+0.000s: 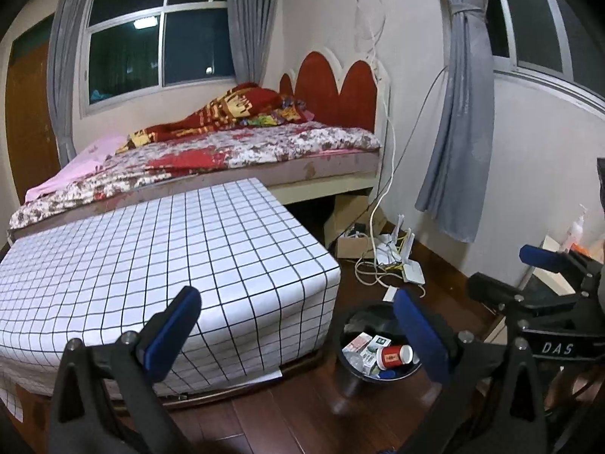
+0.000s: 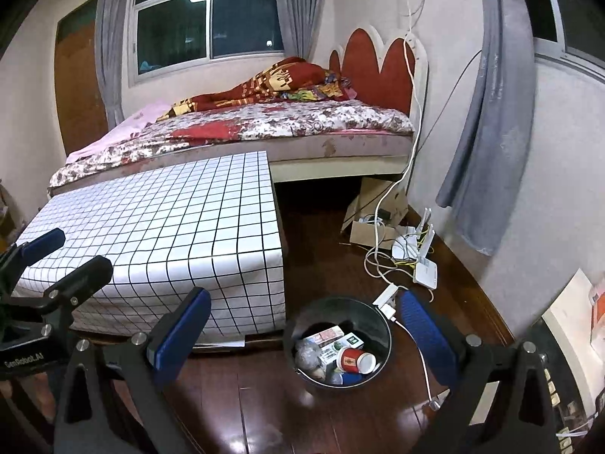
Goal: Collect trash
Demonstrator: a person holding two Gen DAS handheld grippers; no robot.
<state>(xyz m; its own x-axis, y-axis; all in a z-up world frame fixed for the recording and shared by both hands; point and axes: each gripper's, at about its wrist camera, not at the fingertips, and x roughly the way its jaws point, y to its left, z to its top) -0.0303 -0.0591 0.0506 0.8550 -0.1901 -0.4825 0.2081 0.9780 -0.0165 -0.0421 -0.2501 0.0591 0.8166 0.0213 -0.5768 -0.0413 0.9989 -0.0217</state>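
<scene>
Blue pads line both of your claws, and both claws are wide open with nothing in them. Your left claw (image 1: 298, 314) hangs above the near edge of the table (image 1: 170, 249), which has a white cloth with black squares on it. Your right claw (image 2: 302, 314) hangs just over the bin (image 2: 383, 325), a round black one that sits on the dark wood floor (image 2: 264, 408), just right of the table. The trash is down in the bin: a red cup (image 2: 355, 359) lies on its side on top, small boxes (image 2: 332, 340) lie to its left, and a blue cap (image 2: 349, 378) sits near the cup. From the left camera you can see the bin (image 1: 346, 359) and the cup (image 1: 395, 355) too, and your right claw (image 1: 529, 272) shows at the right side. Far behind the table is a bed (image 2: 245, 128) with a red blanket (image 2: 272, 83) and a red headboard (image 2: 378, 64). To the right of the bed, white cords (image 2: 382, 257) and a white router (image 2: 425, 268) lie on the floor by a brown box (image 2: 372, 227). Grey curtains (image 2: 487, 113) hang on the right wall.
</scene>
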